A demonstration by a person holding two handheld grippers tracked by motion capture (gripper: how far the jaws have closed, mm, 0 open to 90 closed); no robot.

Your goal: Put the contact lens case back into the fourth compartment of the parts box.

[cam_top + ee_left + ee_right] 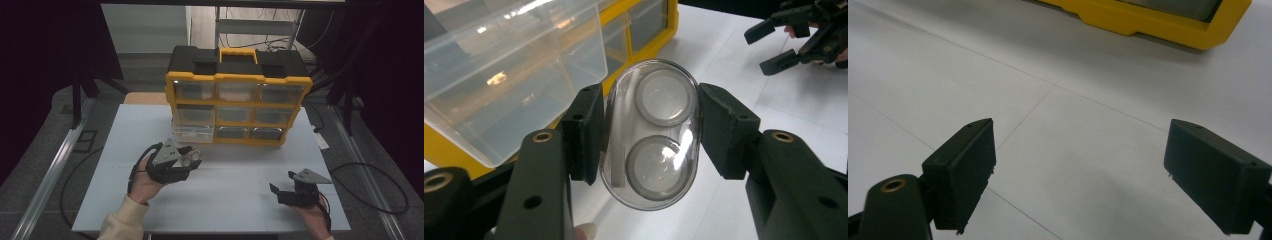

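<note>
In the left gripper view, a clear oval plastic case [650, 135] with two round grey-rimmed discs inside is seen clamped between the black pads of the left gripper [650, 135], one pad on each long side. A pulled-out clear plastic drawer [499, 85] is shown just beside the case, to its upper left. In the high view, the case [190, 158] appears as a small glint at the tip of the left gripper [187, 159], just in front of the bottom-left drawer [193, 131] of the yellow-and-black drawer cabinet [238, 142]. In the right gripper view, the jaws of the right gripper [1078, 180] are seen wide apart with nothing between them, above bare white table [1088, 130]. In the high view, the right gripper [285, 187] is placed near the table's front right edge, well apart from the cabinet, with open white surface between the two hands.
</note>
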